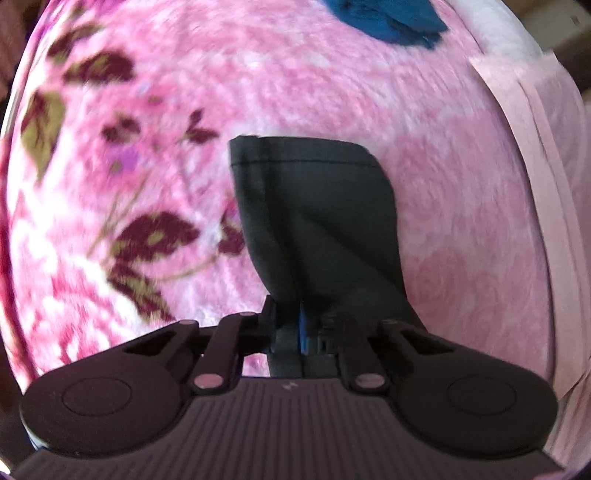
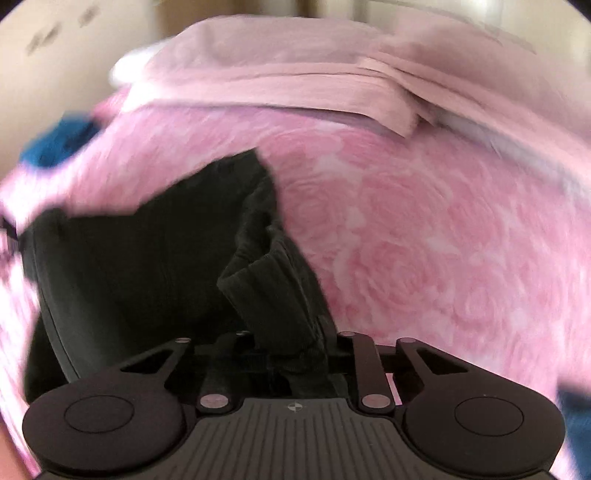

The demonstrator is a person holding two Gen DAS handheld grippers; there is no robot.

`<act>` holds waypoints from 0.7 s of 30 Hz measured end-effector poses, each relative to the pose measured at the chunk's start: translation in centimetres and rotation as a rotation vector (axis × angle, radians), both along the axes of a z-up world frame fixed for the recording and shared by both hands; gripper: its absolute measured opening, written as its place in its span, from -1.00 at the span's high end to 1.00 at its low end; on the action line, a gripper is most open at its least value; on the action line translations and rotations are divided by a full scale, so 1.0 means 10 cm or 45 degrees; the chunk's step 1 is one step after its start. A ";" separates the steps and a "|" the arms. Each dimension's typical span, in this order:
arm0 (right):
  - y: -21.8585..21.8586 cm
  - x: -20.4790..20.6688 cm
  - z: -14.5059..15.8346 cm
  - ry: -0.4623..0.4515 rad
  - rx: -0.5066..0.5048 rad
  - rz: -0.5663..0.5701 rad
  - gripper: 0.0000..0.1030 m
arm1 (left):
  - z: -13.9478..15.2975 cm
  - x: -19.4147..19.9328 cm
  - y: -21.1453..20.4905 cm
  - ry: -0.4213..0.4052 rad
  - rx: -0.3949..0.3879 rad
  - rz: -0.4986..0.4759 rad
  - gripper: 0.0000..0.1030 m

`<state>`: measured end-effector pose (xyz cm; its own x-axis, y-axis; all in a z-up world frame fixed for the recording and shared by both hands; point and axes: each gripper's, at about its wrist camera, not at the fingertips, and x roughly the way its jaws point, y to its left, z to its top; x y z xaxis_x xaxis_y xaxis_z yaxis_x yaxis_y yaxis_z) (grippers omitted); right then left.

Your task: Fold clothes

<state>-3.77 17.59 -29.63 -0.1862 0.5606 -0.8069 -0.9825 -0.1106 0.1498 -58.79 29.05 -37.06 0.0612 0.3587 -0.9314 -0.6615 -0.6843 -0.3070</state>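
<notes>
A dark grey garment (image 1: 314, 218) hangs above a pink floral blanket (image 1: 184, 221). In the left wrist view its stitched hem edge runs across the top of the raised cloth. My left gripper (image 1: 297, 325) is shut on a bunched part of the garment. In the right wrist view the same dark garment (image 2: 129, 266) spreads to the left and a ribbed fold of it runs down into my right gripper (image 2: 295, 350), which is shut on it. Both views are blurred by motion.
A blue cloth (image 1: 388, 18) lies on the blanket at the far edge, and the blue cloth (image 2: 55, 144) shows at the left in the right wrist view. Folded pale pink bedding (image 2: 295, 74) is stacked beyond the blanket (image 2: 443, 240). A cream wall stands behind.
</notes>
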 end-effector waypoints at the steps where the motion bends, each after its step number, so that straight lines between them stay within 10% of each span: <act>1: 0.01 0.11 0.07 0.074 -0.015 -0.081 0.64 | 0.08 0.01 0.02 0.027 0.021 -0.029 0.85; 10: 0.04 0.90 0.95 0.692 -0.067 -0.796 0.68 | 1.06 0.14 1.11 0.119 0.185 -0.370 0.86; 21: 0.23 0.66 2.94 0.886 0.575 -0.935 0.76 | 3.54 -0.18 2.45 0.168 0.776 -0.511 0.86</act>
